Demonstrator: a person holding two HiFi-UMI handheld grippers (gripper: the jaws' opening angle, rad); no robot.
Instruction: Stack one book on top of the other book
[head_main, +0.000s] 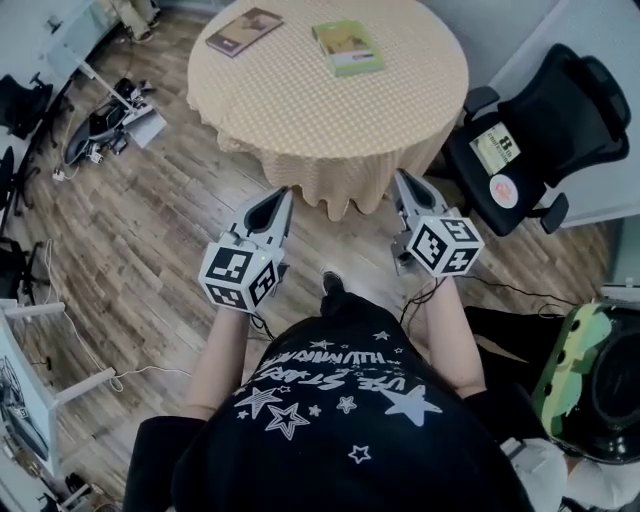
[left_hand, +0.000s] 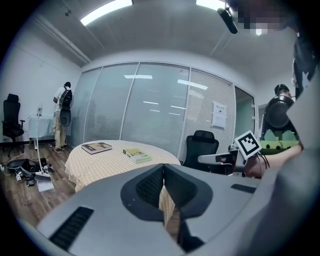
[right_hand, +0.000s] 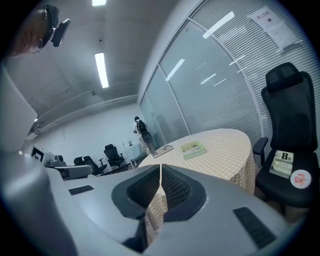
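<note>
Left gripper (head_main: 281, 199) closed, empty; right gripper (head_main: 403, 184) closed, empty; both short of round table (head_main: 420, 110); green book (head_main: 347, 47) and brown book (head_main: 244, 31) lie apart on tablecloth, unstacked.

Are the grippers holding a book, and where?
Nothing. The left gripper and right gripper are shut and empty; the brown book and green book lie on the table.

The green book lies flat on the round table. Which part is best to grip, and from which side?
Probably its near edge: the green book lies flat on the yellow checked tablecloth with that edge facing the person. Come low from the near side with the right gripper, jaws opened, one over the cover and one under.
</note>
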